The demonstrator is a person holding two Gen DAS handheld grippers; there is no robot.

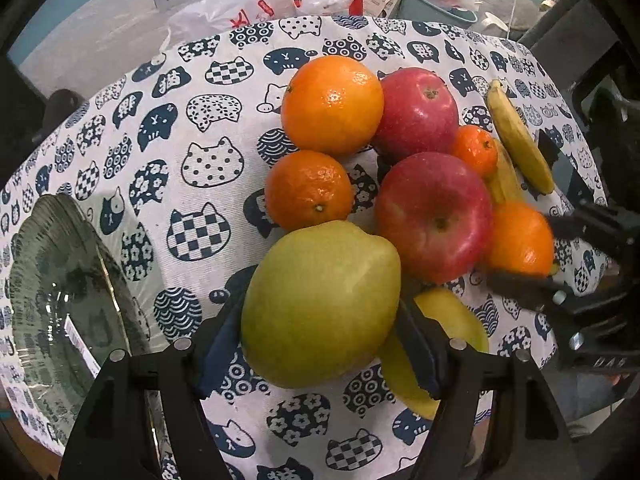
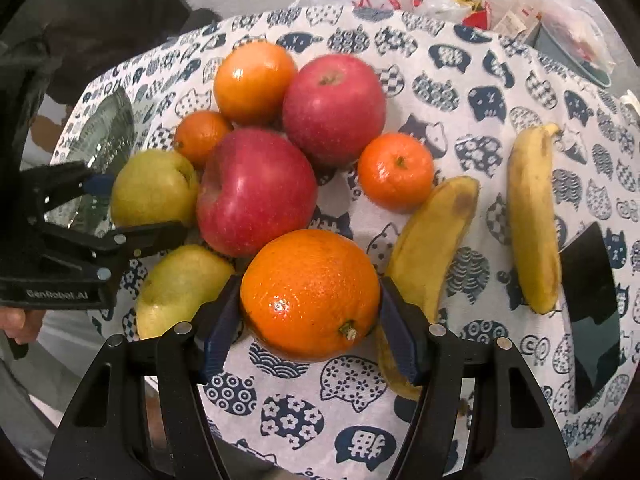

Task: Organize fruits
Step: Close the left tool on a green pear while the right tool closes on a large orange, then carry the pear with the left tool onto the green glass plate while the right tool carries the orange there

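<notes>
A pile of fruit lies on a cat-print tablecloth (image 1: 168, 184). My left gripper (image 1: 320, 320) is shut on a green pear (image 1: 320, 304); it also shows in the right wrist view (image 2: 154, 188). My right gripper (image 2: 310, 312) is shut on a large orange (image 2: 310, 294), seen in the left wrist view (image 1: 520, 240). Two red apples (image 2: 256, 192) (image 2: 334, 108), another orange (image 2: 254, 82), two mandarins (image 2: 396, 172) (image 2: 202, 138), a second pear (image 2: 180, 288) and two bananas (image 2: 436, 236) (image 2: 534, 216) lie around them.
A glass plate (image 1: 60, 300) sits at the table's left edge. A dark flat object (image 2: 592, 300) lies at the right edge. Plastic bags (image 1: 232, 8) and a bin (image 1: 436, 4) stand beyond the table.
</notes>
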